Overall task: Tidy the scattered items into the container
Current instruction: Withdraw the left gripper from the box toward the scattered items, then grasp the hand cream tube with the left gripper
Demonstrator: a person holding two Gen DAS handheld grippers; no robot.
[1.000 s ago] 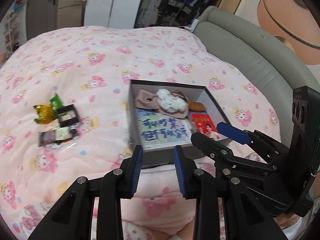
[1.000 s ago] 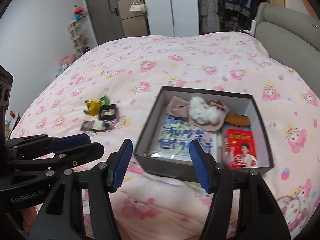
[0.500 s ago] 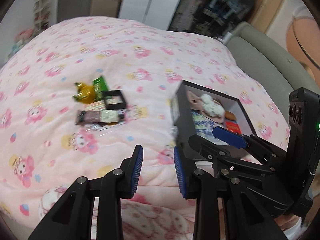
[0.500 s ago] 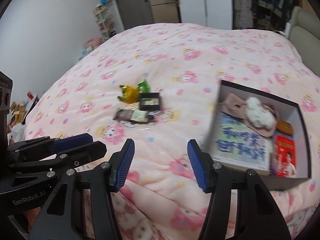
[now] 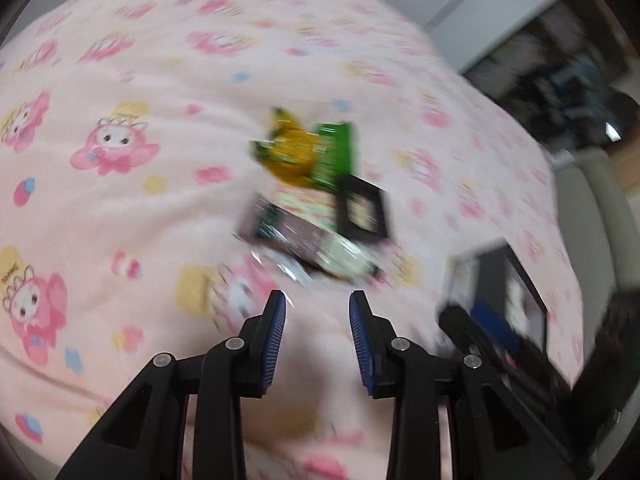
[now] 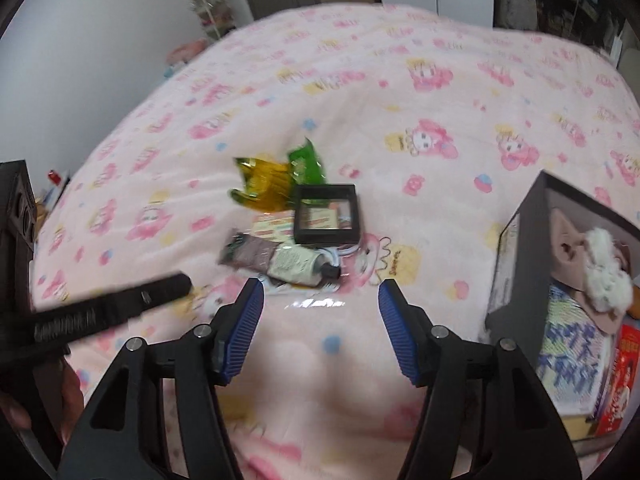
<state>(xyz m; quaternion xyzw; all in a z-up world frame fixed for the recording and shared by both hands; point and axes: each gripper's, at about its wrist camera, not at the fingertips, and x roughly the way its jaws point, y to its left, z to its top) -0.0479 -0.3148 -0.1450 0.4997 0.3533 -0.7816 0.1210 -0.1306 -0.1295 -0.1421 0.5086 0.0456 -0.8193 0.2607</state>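
Note:
A small pile lies on the pink blanket: a yellow-green wrapper (image 6: 262,182), a green packet (image 6: 306,162), a black square case (image 6: 326,214) and a cream tube with a black cap (image 6: 298,264). The pile also shows, blurred, in the left wrist view (image 5: 316,204). The dark box (image 6: 516,248) at the right holds a pink cloth, a white fluffy item, a book and a red card. My left gripper (image 5: 317,312) is open and empty, just short of the pile. My right gripper (image 6: 322,300) is wide open and empty, just before the tube.
The bed's pink cartoon-print blanket (image 6: 420,92) fills both views. A grey headboard (image 5: 588,216) stands behind the box. A white wall, a door and shelves (image 6: 208,4) lie beyond the bed's far edge.
Both grippers have swung left, away from the box and toward the pile, and have come closer to it. Both stay open and empty.

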